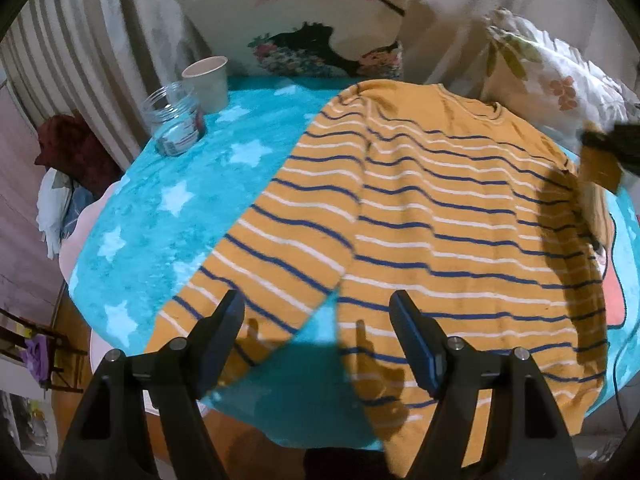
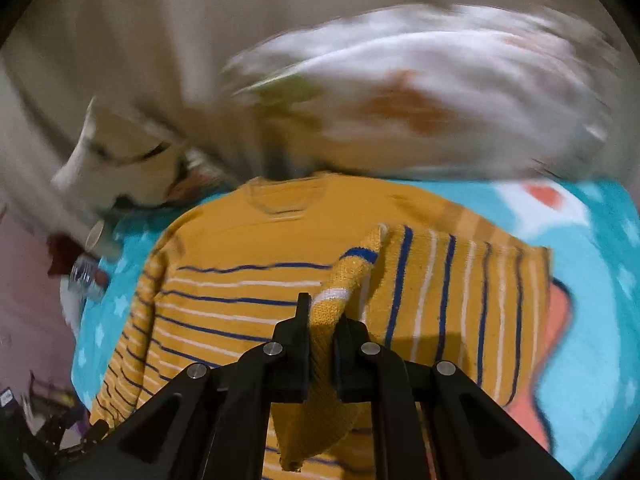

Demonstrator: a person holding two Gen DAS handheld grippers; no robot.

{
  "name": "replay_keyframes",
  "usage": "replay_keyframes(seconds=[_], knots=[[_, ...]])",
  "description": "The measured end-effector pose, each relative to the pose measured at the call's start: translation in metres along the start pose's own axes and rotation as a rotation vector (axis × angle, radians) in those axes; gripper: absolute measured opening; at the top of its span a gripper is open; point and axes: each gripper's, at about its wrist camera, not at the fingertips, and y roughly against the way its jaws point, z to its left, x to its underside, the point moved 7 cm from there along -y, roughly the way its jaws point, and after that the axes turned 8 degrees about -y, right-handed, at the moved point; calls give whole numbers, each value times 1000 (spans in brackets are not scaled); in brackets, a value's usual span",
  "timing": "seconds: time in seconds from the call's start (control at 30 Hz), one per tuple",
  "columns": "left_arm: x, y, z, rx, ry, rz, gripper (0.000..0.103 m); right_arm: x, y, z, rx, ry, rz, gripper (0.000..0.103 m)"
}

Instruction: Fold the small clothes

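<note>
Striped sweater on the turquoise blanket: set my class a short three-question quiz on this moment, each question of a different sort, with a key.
1. True or false: the right gripper is shut on a sleeve of the striped sweater.
2. Which stands nearer the pillow? A) the paper cup B) the glass jar
3. Fill in: the left gripper hangs open over the sweater's other ____.

Key: 1 true; 2 A; 3 sleeve.
</note>
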Motion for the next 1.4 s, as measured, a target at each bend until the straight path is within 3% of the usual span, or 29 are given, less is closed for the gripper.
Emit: replay_keyframes(seconds=[0.23, 0.4, 0.5, 0.6, 0.63, 0.73, 0.9, 1.07, 1.13, 1.3, 1.4], knots=[[19, -12, 49, -18, 40, 39, 74, 14, -110, 131, 11, 246, 126, 9], [31, -18, 82, -16, 110, 62, 74, 30, -173, 182, 99, 373, 187, 13], [33, -20, 100, 4, 161, 63, 74, 32, -197, 204, 141, 409, 203, 25], [32, -20, 110, 16, 194, 53, 74, 29, -199, 221, 63, 367, 224, 53], [32, -19, 112, 21, 203, 50, 74, 26, -197, 226, 28, 351, 225, 56], [29, -19, 118, 29, 222, 42, 74, 12, -182, 241, -50, 329, 210, 57], [28, -15, 145, -24, 270, 19, 74, 4, -152, 240, -41, 322, 160, 57], [44, -9, 197, -122, 397, 26, 74, 59, -124, 248, -135, 366, 232, 59], [52, -4, 215, -162, 442, 27, 74, 89, -118, 266, -188, 411, 270, 64], [71, 10, 248, -220, 530, 21, 74, 195, -91, 324, -375, 637, 406, 71], [82, 17, 262, -246, 565, 17, 74, 249, -83, 347, -398, 812, 427, 73]])
